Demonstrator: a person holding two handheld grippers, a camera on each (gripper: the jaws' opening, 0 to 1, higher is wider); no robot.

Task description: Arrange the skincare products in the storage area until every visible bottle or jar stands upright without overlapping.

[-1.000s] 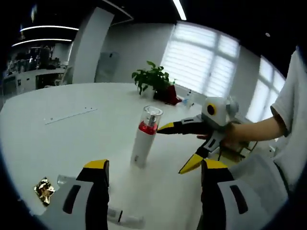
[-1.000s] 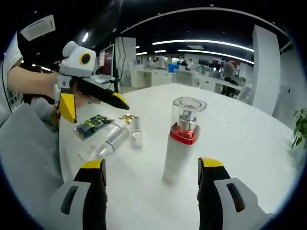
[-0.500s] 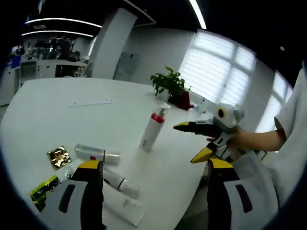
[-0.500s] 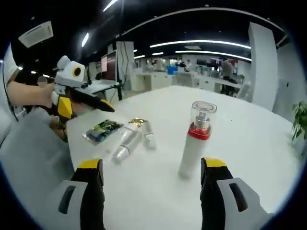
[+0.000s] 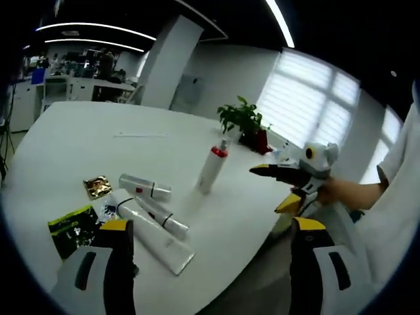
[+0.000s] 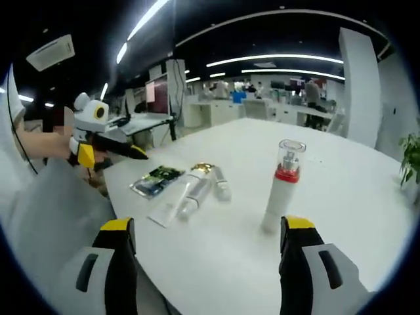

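Holding both grippers off the white table [image 5: 79, 138], we see the left gripper [image 5: 209, 230] and right gripper [image 6: 207, 226] with jaws spread wide and nothing between them. The pump bottle [image 6: 281, 186] stands upright, well apart from the tubes [image 5: 154, 223] lying beside the green sachet [image 5: 72, 230].

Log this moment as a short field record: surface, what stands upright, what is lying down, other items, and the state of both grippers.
surface: white table
upright: pump bottle with red collar and clear cap, standing alone
lying down: a tube and two smaller bottles clustered on their sides, close together; whether they touch is unclear
other items: green sachet, gold sachet, potted plant at far edge
left gripper: open, holding nothing, off the table's edge
right gripper: open, holding nothing, apart from the pump bottle
task state: not finished
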